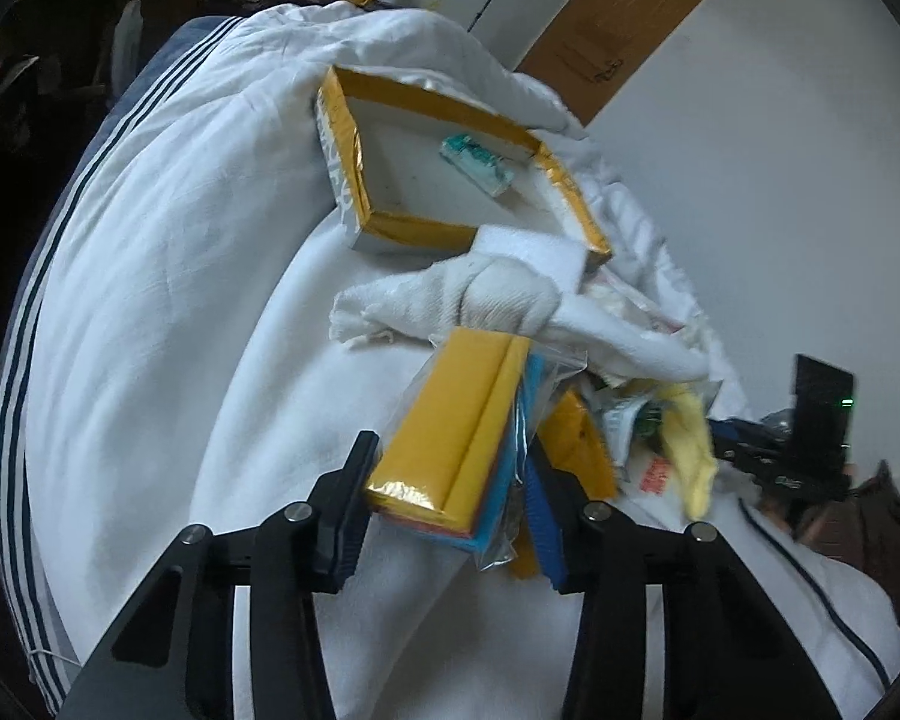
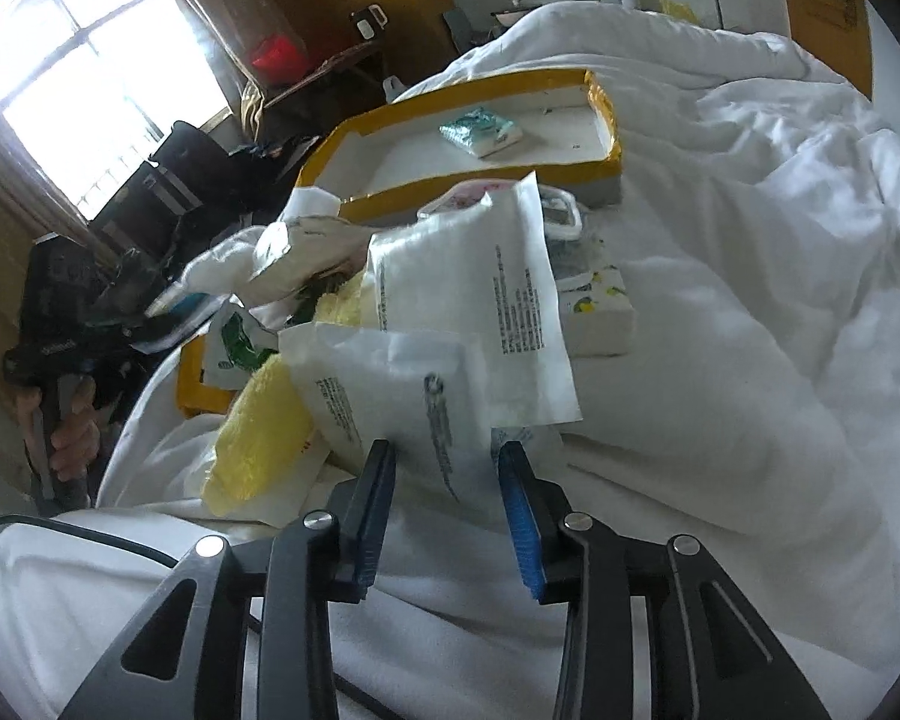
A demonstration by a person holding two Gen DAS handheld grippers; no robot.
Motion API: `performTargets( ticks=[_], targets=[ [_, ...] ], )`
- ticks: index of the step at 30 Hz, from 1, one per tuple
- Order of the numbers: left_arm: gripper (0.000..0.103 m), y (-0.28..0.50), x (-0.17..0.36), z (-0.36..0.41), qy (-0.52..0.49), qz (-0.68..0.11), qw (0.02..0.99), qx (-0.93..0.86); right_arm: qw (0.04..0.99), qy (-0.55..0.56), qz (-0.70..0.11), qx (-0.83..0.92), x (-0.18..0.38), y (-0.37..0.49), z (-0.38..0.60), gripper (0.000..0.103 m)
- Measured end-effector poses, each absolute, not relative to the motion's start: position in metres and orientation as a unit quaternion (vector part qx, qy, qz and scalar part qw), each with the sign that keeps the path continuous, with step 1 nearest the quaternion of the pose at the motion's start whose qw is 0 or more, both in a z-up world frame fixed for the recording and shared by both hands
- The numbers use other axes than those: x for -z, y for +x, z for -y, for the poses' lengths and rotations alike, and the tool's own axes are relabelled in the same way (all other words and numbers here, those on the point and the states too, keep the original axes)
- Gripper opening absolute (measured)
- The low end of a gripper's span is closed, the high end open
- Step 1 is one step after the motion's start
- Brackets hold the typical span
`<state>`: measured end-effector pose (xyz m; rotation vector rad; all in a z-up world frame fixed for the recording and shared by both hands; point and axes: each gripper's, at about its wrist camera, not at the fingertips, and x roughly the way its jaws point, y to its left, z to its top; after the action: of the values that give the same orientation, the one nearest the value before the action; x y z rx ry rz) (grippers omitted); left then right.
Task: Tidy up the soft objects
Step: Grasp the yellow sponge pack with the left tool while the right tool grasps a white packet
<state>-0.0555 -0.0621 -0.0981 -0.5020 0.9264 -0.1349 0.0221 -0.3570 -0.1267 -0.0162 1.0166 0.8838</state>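
My left gripper (image 1: pixel 450 468) is shut on a clear bag of folded cloths (image 1: pixel 450 438), yellow on top with blue and red beneath, held above the white bedding. Beyond it lie a knotted white towel (image 1: pixel 498 294) and a yellow cloth (image 1: pixel 693 444). A yellow-edged tray (image 1: pixel 354 162) holds a teal tissue pack (image 1: pixel 477 162). My right gripper (image 2: pixel 447 456) is open, its fingertips at the near edge of a white printed pouch (image 2: pixel 402 396). A second white pouch (image 2: pixel 480 294) and a yellow towel (image 2: pixel 258 432) lie by it. The tray (image 2: pixel 486 183) and tissue pack (image 2: pixel 480 131) show farther back.
The pile rests on a rumpled white duvet (image 2: pixel 750 300) with navy stripes (image 1: pixel 60 228). A tissue packet with lemon print (image 2: pixel 600 312) lies right of the pouches. A cluttered desk (image 2: pixel 306 78), a window and a wooden door (image 1: pixel 618 18) stand behind.
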Motion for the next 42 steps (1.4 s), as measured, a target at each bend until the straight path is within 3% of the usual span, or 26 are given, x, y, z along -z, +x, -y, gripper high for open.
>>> performTargets(
  ticks=[5, 10, 16, 23, 27, 35, 42],
  targets=[
    [0.044, -0.064, 0.084, 0.055, -0.268, -0.415, 0.866, 0.081, 0.802, -0.044, -0.439, -0.402, 0.118, 0.008, 0.350, 0.021],
    [0.044, -0.066, 0.072, 0.059, -0.272, -0.388, 0.878, 0.074, 0.826, -0.079, -0.386, -0.403, 0.099, -0.011, 0.349, 0.012],
    [0.044, -0.063, 0.052, 0.072, -0.263, -0.358, 0.894, 0.058, 0.834, -0.070, -0.337, -0.432, 0.057, -0.018, 0.364, 0.011],
    [0.044, -0.025, 0.018, 0.084, -0.230, -0.348, 0.909, 0.019, 0.828, -0.033, -0.334, -0.450, 0.003, 0.021, 0.357, 0.011],
    [0.044, 0.022, 0.013, 0.087, -0.219, -0.365, 0.905, -0.001, 0.815, -0.023, -0.383, -0.434, 0.006, 0.080, 0.312, 0.011],
    [0.044, 0.110, 0.053, 0.091, -0.159, -0.413, 0.893, -0.079, 0.772, -0.013, -0.530, -0.351, 0.082, 0.182, 0.234, 0.011],
    [0.044, 0.140, 0.082, 0.084, -0.162, -0.446, 0.874, -0.102, 0.748, 0.015, -0.565, -0.346, 0.100, 0.212, 0.218, 0.012]
  ],
)
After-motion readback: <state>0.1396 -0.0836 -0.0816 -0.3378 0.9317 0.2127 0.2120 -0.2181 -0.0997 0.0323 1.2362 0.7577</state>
